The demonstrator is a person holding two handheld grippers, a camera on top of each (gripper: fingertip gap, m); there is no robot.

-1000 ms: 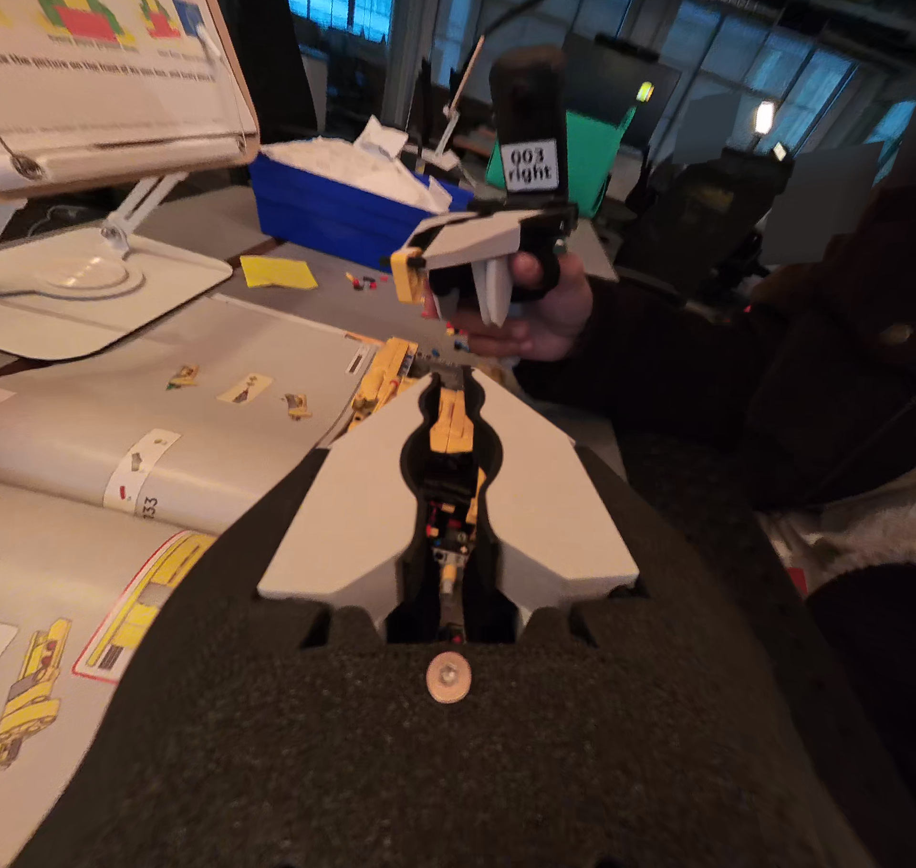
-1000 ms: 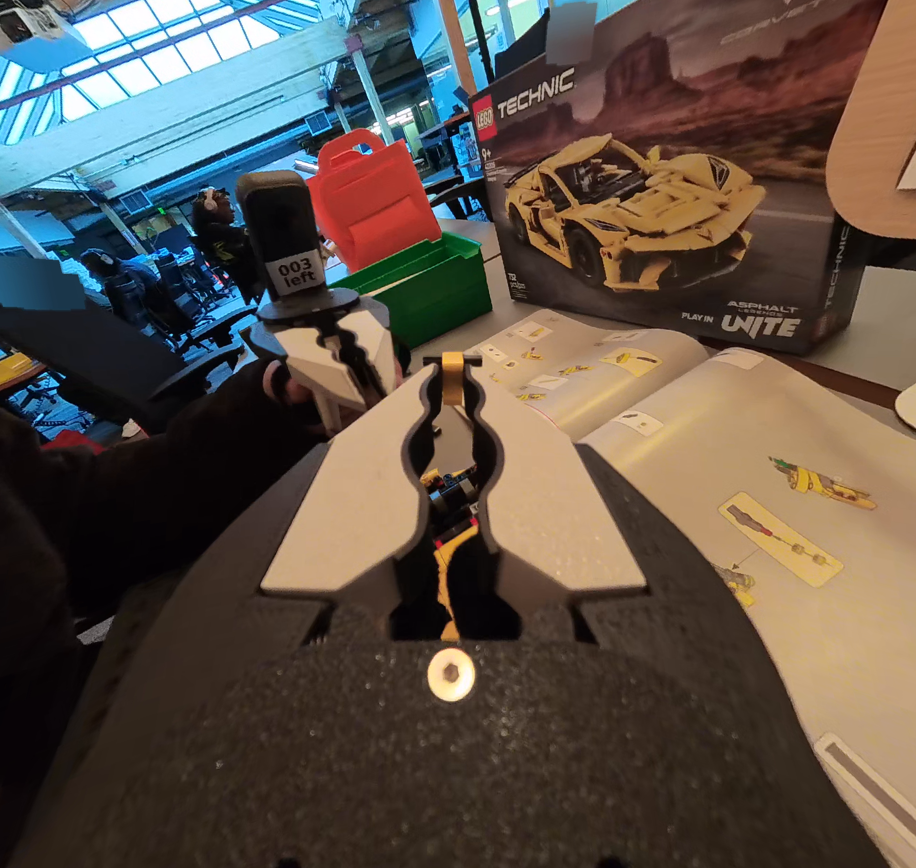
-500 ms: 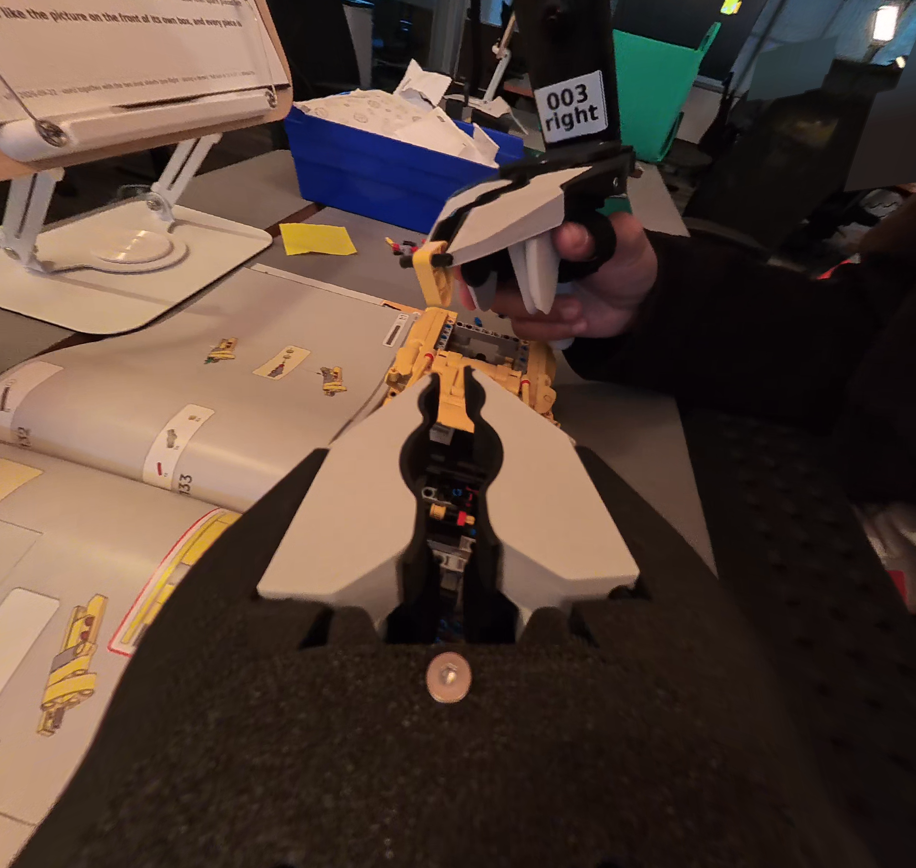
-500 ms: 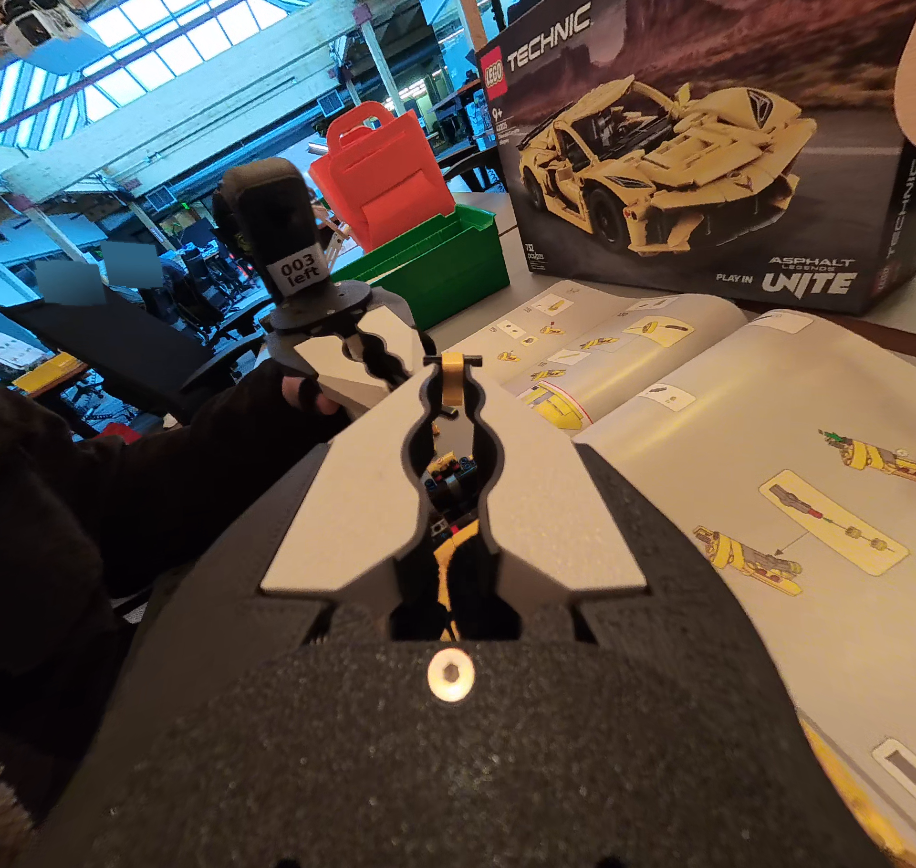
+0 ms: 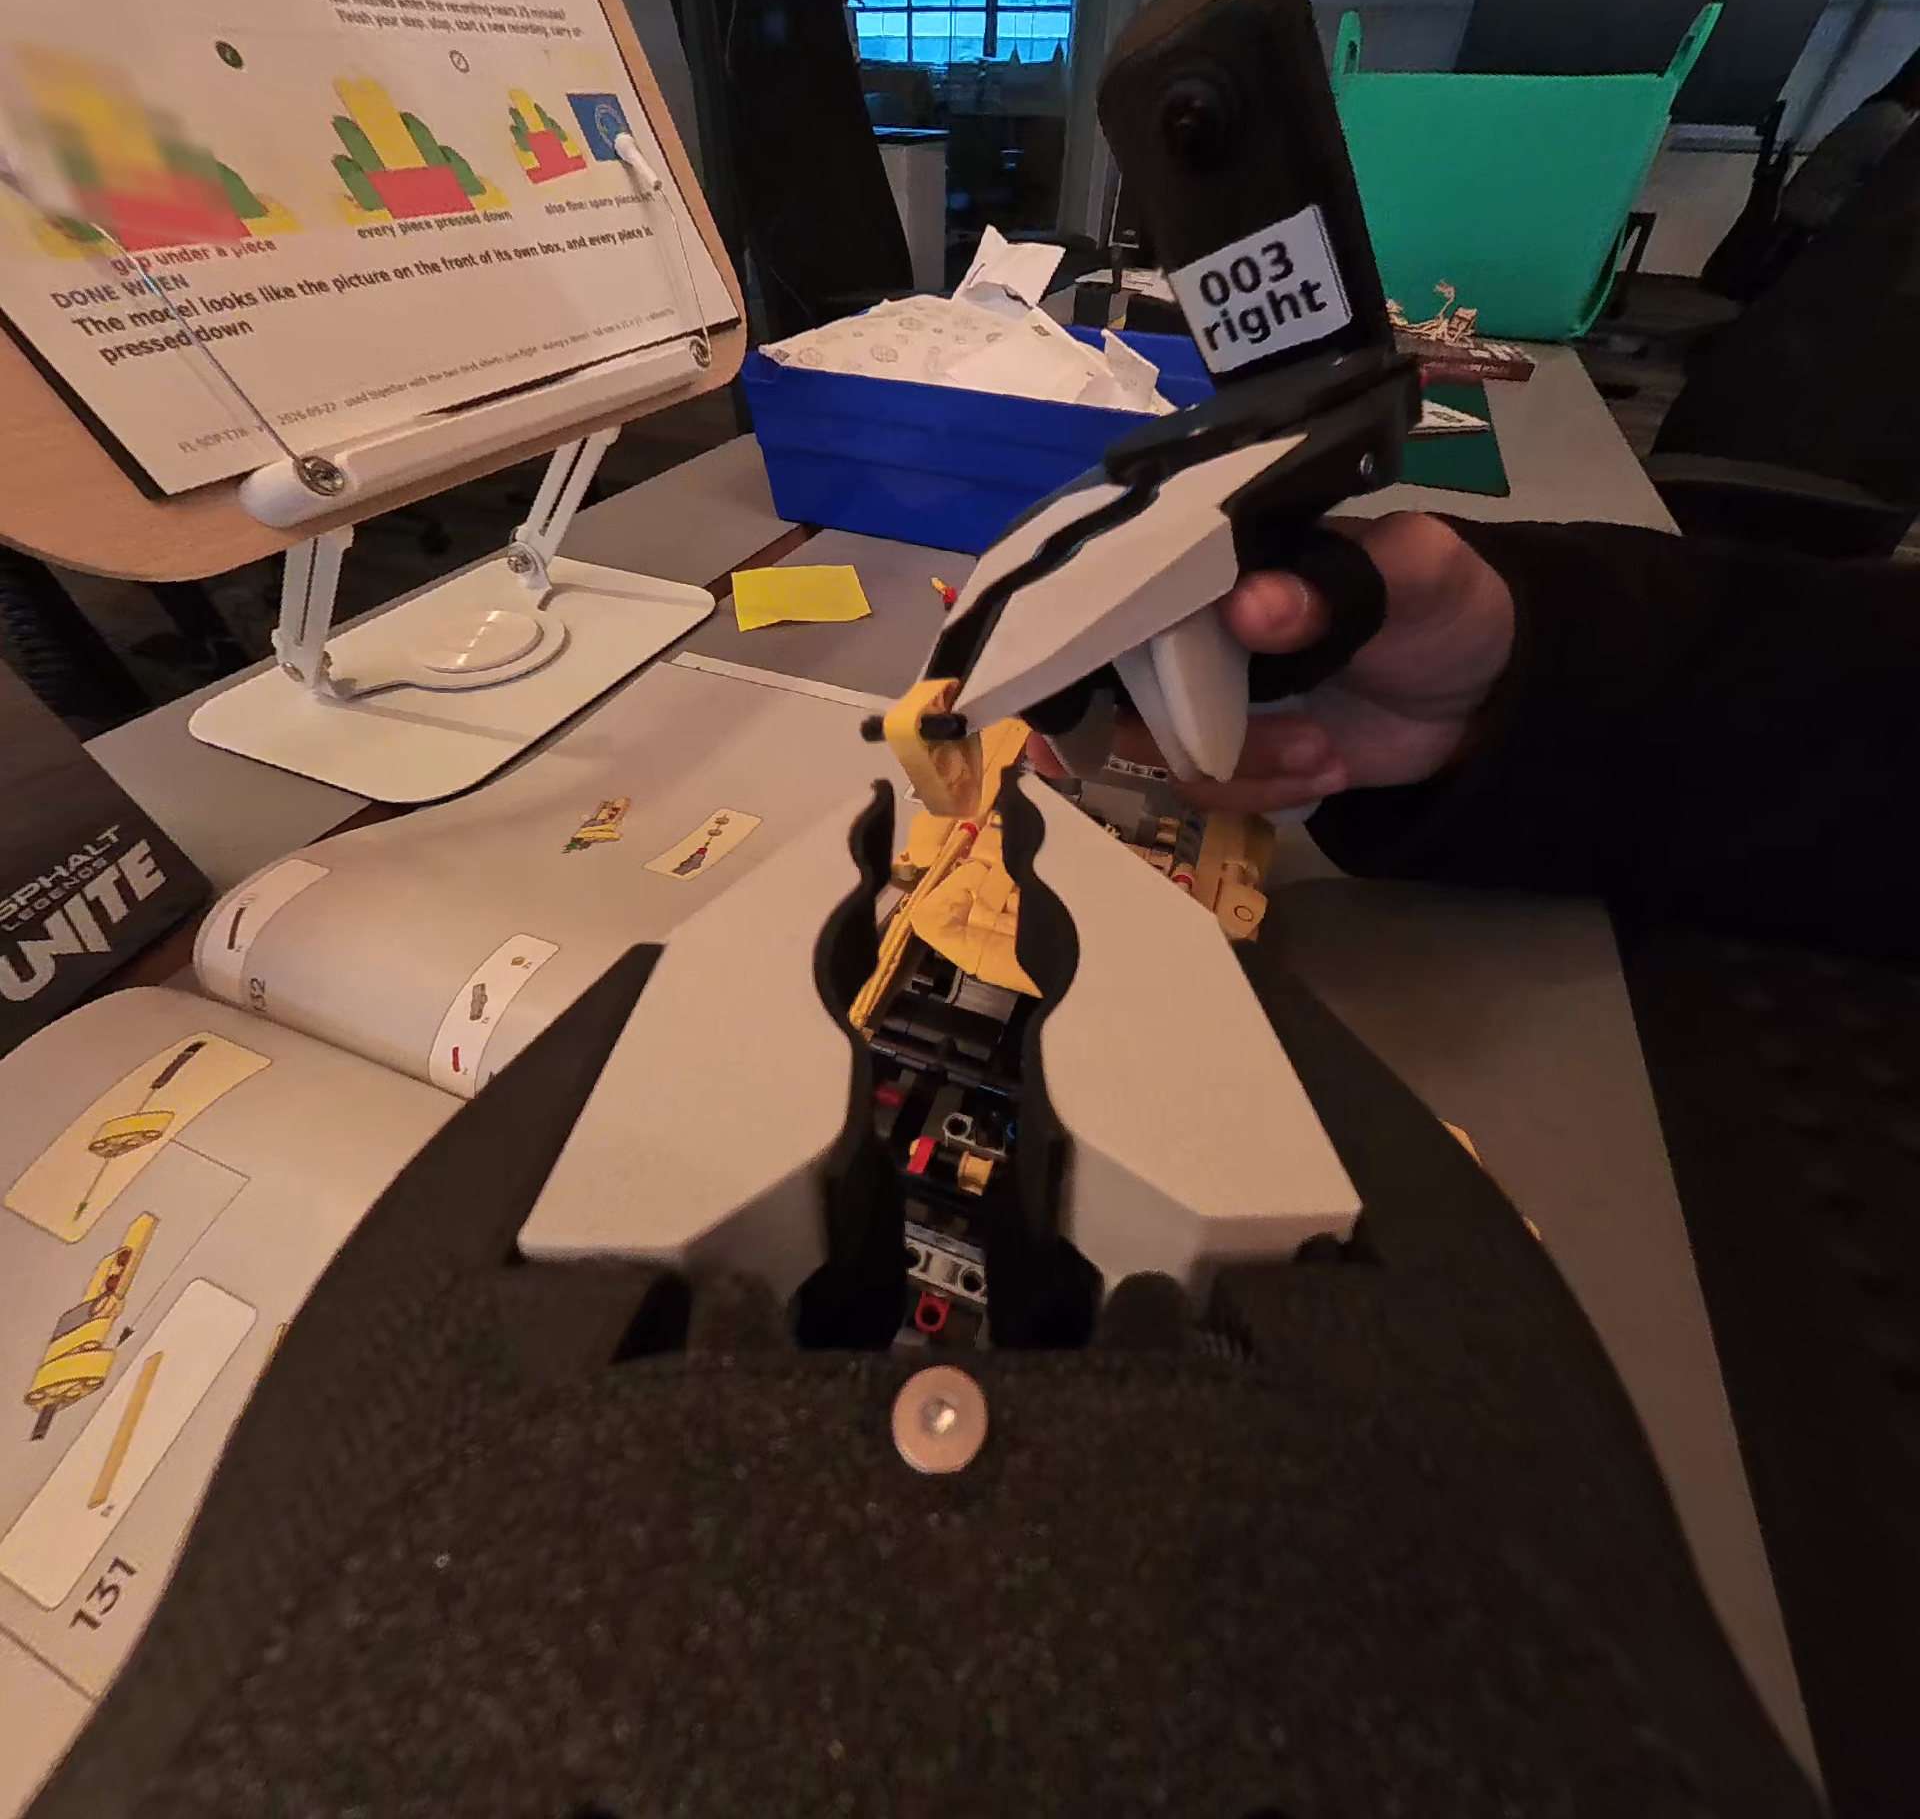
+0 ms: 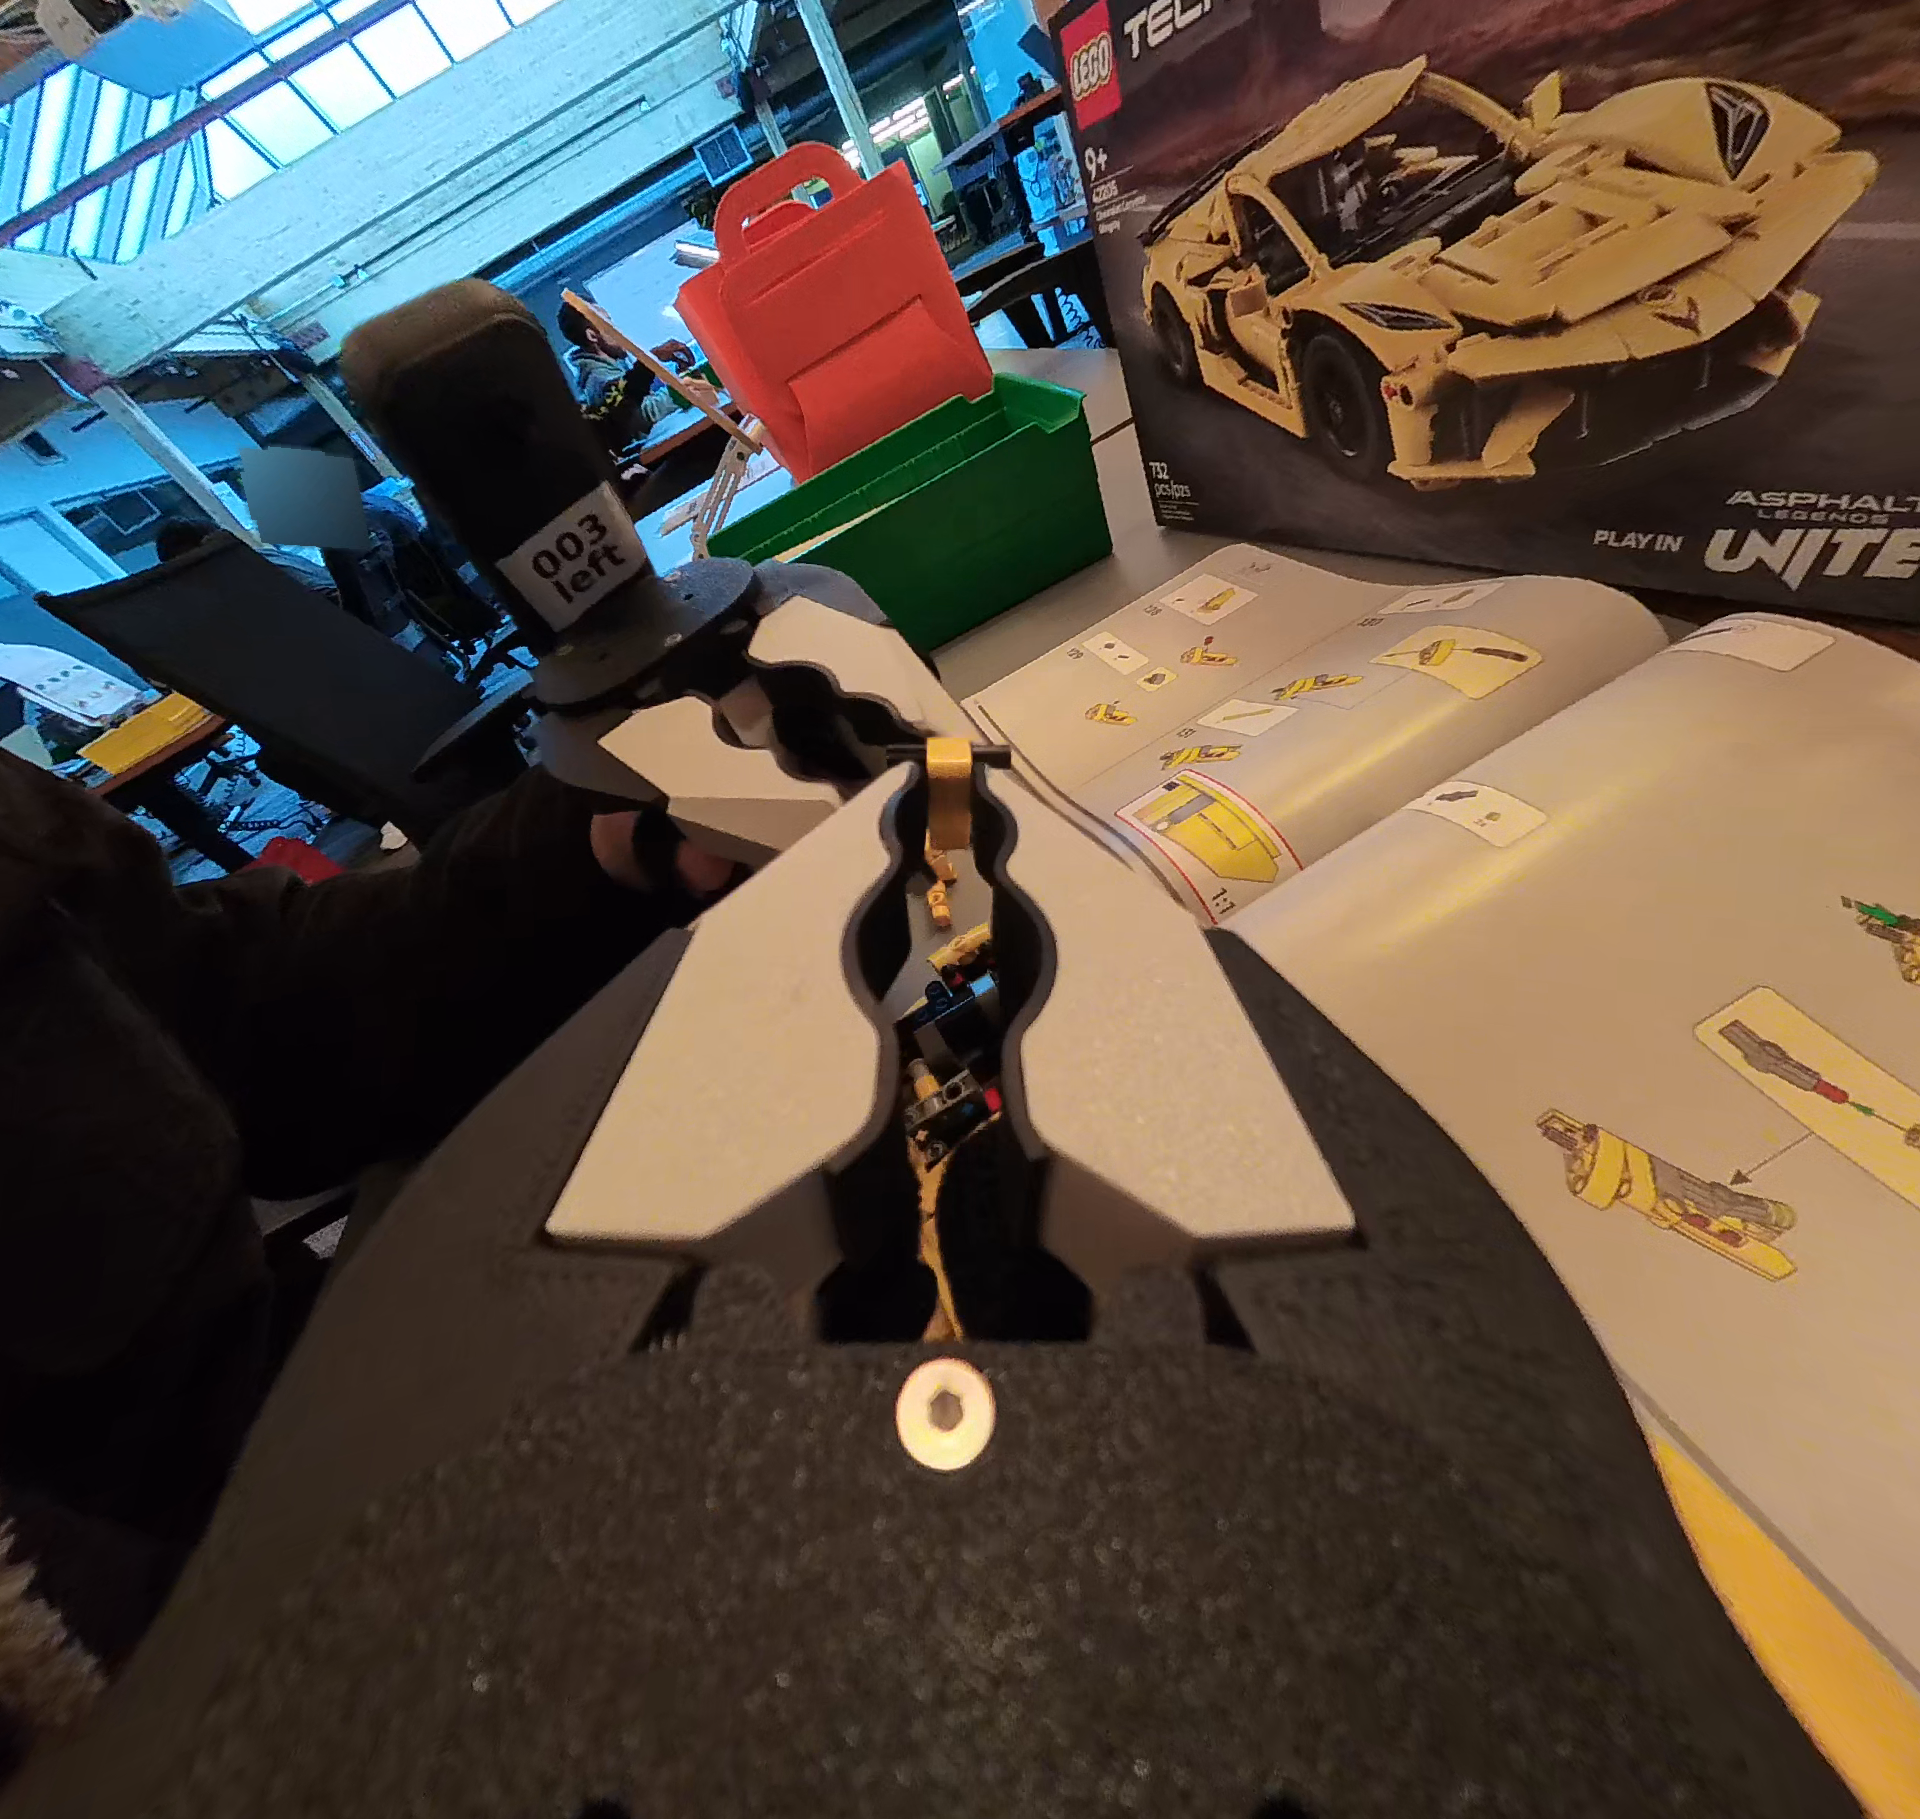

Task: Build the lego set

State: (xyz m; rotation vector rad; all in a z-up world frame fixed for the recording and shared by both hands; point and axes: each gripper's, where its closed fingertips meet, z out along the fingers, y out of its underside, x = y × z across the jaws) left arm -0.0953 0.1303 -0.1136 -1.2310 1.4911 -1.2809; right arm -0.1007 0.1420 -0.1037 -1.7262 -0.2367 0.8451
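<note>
My left gripper point(image 5: 948, 813) is shut on the partly built yellow lego model point(image 5: 966, 912), which shows between its fingers and reaches out to the right point(image 5: 1210, 870). My right gripper point(image 6: 948, 782) is shut on a small yellow piece with a black pin point(image 6: 948, 782). In the left wrist view the right gripper point(image 5: 951, 725) holds that piece point(image 5: 935, 751) just above my left fingertips and the model's front end. The left gripper point(image 6: 800, 720) shows in the right wrist view just behind the piece. The model point(image 6: 951, 1042) is seen low through the right gripper's gap.
An open instruction booklet point(image 6: 1558, 834) lies on the grey table point(image 5: 1455, 990). The lego box point(image 6: 1507, 263) stands behind it. There is a green bin point(image 6: 935, 512) with a red bag point(image 6: 831, 315), a blue bin of paper bags point(image 5: 935, 439), a sheet stand point(image 5: 447, 668) and a yellow note point(image 5: 798, 595). The tips of both grippers are at nearly the same place.
The right gripper with its yellow piece has come down and closer, now just over my left fingertips. Both views have shifted lower over the booklet and model.
</note>
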